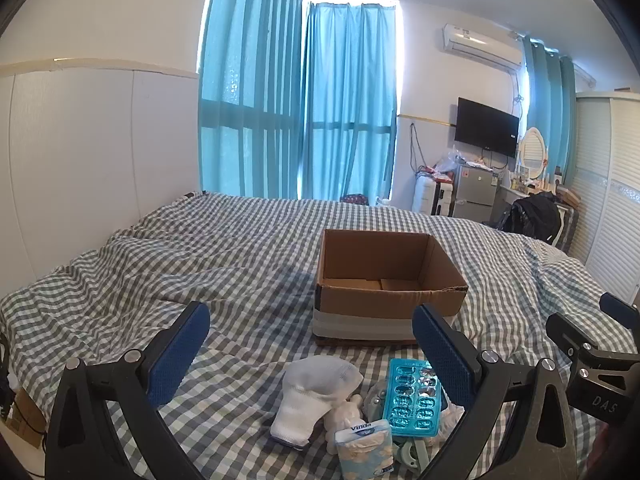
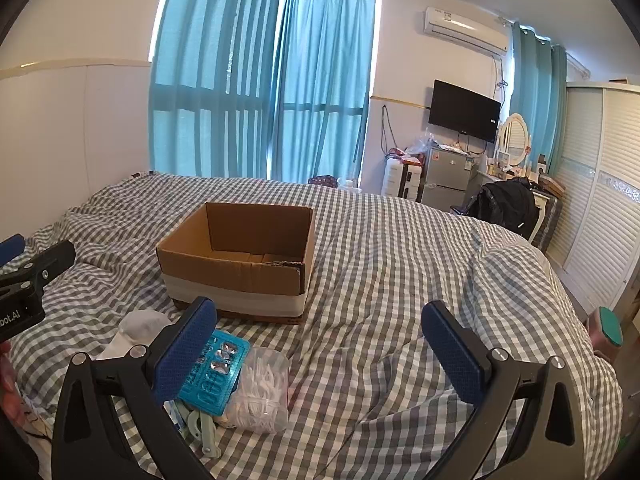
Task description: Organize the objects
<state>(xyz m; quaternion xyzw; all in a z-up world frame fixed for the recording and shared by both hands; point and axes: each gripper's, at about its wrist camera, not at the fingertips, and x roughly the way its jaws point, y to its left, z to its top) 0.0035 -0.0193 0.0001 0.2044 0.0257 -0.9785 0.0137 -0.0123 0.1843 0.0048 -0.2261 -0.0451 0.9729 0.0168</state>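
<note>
An open, empty cardboard box stands on the checked bed; it also shows in the right wrist view. In front of it lies a small pile: a white sock, a Vinda tissue pack, a blue blister pack and a pale green item under it. The right wrist view shows the blister pack, a clear tub of cotton swabs and the sock. My left gripper is open and empty over the pile. My right gripper is open and empty, right of the pile.
The checked bedspread is rumpled, with folds at left and right. A white headboard wall is at the left. Blue curtains, a fridge, a TV, a chair with a black bag and a white wardrobe stand beyond the bed.
</note>
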